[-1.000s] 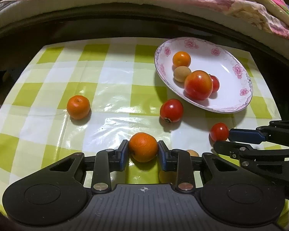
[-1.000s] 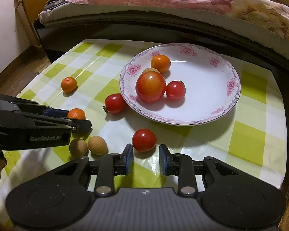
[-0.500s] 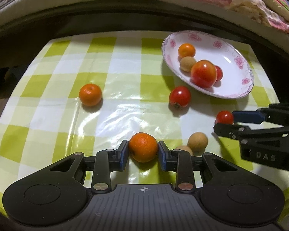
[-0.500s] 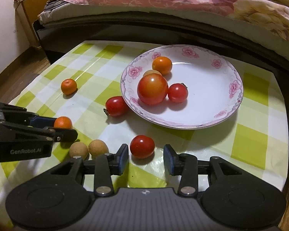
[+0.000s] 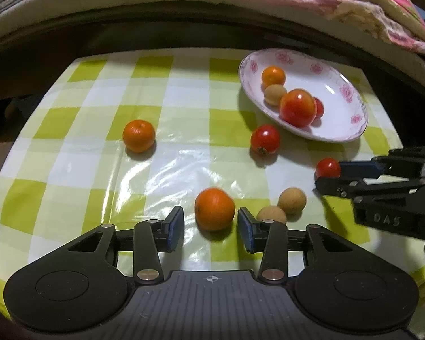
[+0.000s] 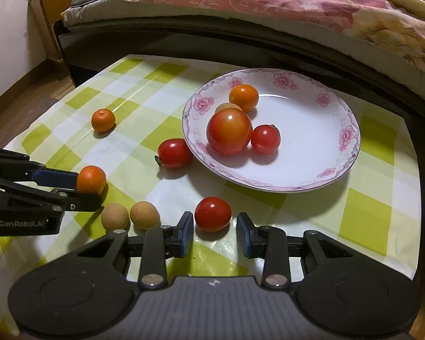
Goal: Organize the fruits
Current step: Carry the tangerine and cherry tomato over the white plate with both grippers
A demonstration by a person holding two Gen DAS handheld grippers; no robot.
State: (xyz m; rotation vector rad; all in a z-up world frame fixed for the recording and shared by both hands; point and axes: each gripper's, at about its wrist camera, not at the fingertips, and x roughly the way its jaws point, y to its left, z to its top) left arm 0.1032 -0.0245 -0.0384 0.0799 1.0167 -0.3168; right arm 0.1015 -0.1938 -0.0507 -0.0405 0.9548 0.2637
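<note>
On table, left gripper jaws just opened, apart around mandarin; right gripper jaws closing, not yet touching cherry tomato. We expect roll-away; plate beyond.

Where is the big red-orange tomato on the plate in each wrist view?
Left wrist: big tomato upper right, at the plate's near side, in front of a tan fruit.
Right wrist: big tomato centre, on the left of the plate.
Shared landmark: the pink-flowered plate.
</note>
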